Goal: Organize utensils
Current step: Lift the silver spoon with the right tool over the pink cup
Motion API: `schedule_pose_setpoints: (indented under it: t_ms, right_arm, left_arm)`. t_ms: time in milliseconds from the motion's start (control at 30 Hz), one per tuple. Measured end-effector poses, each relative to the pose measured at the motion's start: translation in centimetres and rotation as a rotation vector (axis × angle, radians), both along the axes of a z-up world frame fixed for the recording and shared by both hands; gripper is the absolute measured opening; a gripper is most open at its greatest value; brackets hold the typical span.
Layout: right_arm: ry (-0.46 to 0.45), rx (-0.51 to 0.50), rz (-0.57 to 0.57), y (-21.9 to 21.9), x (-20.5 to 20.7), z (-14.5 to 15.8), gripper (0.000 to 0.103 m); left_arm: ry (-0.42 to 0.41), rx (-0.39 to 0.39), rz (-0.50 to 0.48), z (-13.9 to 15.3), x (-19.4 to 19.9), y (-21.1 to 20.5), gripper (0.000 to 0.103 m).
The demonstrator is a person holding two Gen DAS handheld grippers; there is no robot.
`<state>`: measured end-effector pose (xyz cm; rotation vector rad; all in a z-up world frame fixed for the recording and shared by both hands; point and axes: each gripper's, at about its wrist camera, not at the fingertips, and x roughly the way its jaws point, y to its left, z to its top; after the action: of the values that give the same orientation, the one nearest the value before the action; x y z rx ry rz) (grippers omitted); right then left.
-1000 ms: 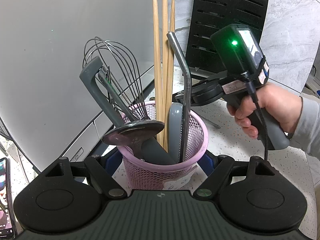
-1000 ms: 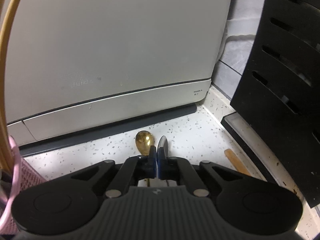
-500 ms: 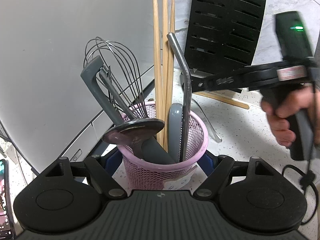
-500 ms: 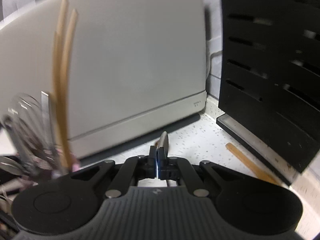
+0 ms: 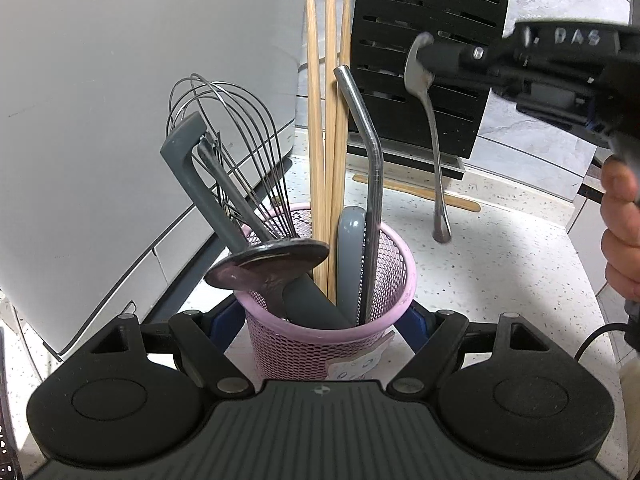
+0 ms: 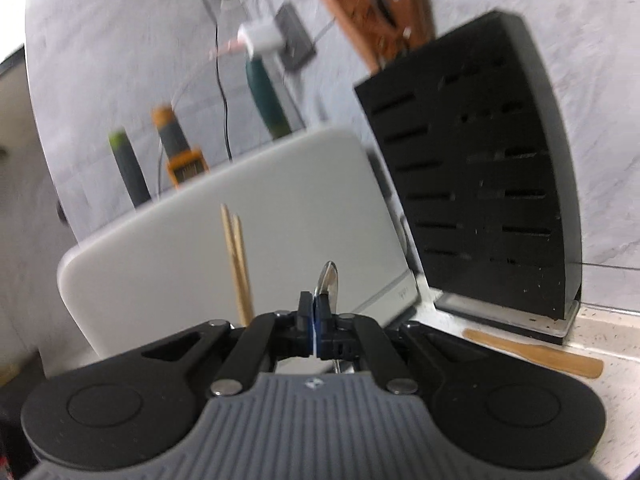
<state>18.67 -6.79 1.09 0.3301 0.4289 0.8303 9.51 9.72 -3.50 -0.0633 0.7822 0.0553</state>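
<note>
Pink basket [image 5: 332,332] sits clamped in the left gripper [image 5: 320,320], while above-right of it the right gripper [image 5: 432,56], pinching a dangling spoon [image 5: 434,140], may snag the crowded chopsticks [image 5: 328,120].

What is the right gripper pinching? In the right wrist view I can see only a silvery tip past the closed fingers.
Observer: A silver metal spoon. The right gripper holds it by the bowl, with the handle hanging down.
Operator: Where is the utensil holder?
Observer: The pink mesh basket stands to the lower left of the spoon in the left wrist view.
Operator: Is it steadied?
Observer: Yes, the left gripper grips its sides.
</note>
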Motion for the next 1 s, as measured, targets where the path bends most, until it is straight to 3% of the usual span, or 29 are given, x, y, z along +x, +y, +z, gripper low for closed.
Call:
schedule_pose_setpoints:
  t_ms: [233,533,1000]
  right_arm:
    - [0.046,0.189,-0.030,-0.1,-0.9,-0.7,0.000]
    - [0.057,0.279,-0.049,0.2,-1.5,-1.2,0.000]
    - [-0.024,0.162,-0.024,0.5,-4.2,-2.8,0.000]
  left_arm:
    - [0.003,0.000,0.002,0.2,0.4,0.4,0.092]
    - [0.004,0.001,0.001,0.1,0.7,0.1,0.092]
    - [0.002,-0.001,0.004,0.1,0.6,0.0,0.092]
